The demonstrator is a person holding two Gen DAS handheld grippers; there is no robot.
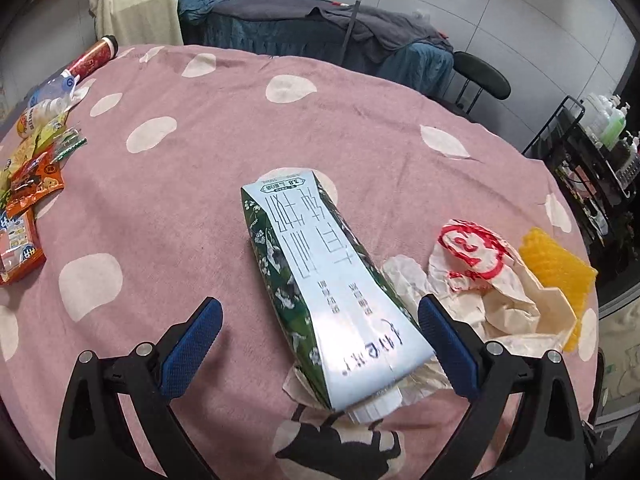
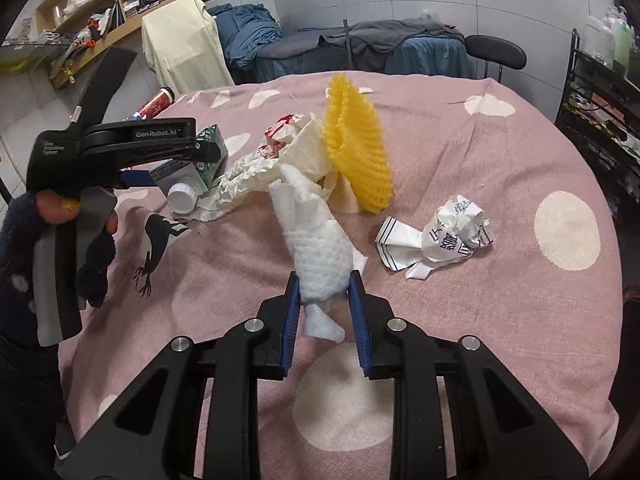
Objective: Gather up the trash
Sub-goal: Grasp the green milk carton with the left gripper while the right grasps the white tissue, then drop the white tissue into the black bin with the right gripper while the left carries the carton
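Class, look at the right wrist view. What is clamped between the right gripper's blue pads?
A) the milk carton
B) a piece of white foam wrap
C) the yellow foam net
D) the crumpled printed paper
B: the right gripper is closed on the white foam wrap, while the yellow foam net, milk carton and crumpled printed paper lie apart on the pink cloth.

— What trash is in front of me?

— A green and pale-blue milk carton lies on its side between my left fingers, white screw cap towards me, resting partly on crumpled cream paper printed with a red ring. A yellow foam fruit net stands on edge just beside that paper.

— And on my right?

— A twisted white paper towel sits squeezed between my right pads. A crumpled white wrapper with black lettering lies near it, apart.
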